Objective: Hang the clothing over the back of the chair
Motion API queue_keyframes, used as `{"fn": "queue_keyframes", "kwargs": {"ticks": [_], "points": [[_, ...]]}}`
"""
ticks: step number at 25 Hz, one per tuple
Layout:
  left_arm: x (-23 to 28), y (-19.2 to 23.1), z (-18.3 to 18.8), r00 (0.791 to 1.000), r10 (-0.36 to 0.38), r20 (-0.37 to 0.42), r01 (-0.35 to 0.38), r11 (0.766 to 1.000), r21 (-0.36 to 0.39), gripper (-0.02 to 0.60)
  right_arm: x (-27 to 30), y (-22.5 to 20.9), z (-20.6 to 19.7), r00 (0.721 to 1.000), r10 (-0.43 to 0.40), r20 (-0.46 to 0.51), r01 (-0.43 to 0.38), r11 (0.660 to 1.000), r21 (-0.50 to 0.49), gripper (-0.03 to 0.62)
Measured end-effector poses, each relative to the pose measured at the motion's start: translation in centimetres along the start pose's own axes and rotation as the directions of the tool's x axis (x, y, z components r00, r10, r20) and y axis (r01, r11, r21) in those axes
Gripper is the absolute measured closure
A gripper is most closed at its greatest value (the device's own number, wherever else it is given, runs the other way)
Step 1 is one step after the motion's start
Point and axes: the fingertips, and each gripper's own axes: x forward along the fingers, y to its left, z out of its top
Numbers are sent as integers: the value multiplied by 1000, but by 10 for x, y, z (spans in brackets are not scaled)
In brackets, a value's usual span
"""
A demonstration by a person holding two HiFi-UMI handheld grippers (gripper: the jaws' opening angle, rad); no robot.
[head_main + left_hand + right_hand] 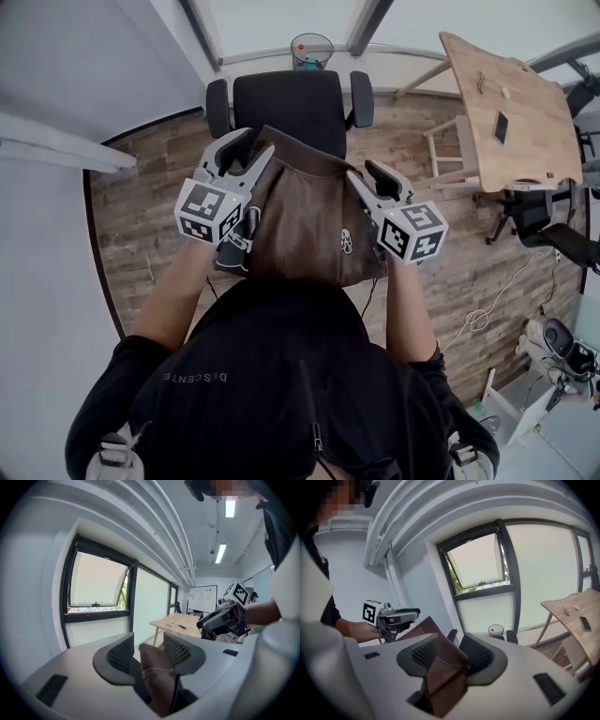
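Observation:
A brown garment (309,225) lies spread over the back of a black office chair (286,108), straight in front of me. My left gripper (248,150) is at the garment's upper left corner and my right gripper (375,178) at its upper right edge. In the left gripper view the left gripper (145,651) stands open, with a fold of the garment (157,677) lying loose between the pads. The right gripper (450,653) is also open, with a peak of brown cloth (445,672) standing between its pads. Each gripper shows in the other's view: the right gripper (220,620) and the left gripper (401,617).
A wooden table (511,112) with a phone on it stands to the right, with a white stool (450,150) beside it. Behind the chair is a glass bin (311,49) against the window wall. Another black chair (544,220) and floor cables (478,319) are at far right.

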Motion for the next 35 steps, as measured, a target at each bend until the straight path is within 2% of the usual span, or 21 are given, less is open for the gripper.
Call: {"fn": "queue_keyframes", "kwargs": {"ticks": [2, 8, 20, 29, 35], "points": [[-1, 5, 0, 1000, 13, 3, -13, 1000, -3, 374, 0, -1, -1, 1000, -5, 1, 5, 1000, 4, 395], [-8, 4, 8, 1000, 9, 21, -9, 1000, -6, 373, -7, 5, 2, 1000, -12, 12, 12, 1000, 5, 388], [-43, -16, 17, 995, -85, 47, 83, 996, 37, 373, -37, 45, 8, 993, -89, 77, 91, 996, -23, 390], [-90, -37, 38, 978, -171, 120, 164, 984, 70, 373, -81, 94, 13, 961, -178, 210, 191, 980, -45, 398], [-109, -66, 42, 961, -235, 145, 226, 971, 72, 374, -115, 117, 2, 944, -211, 253, 227, 973, -36, 405]]}}
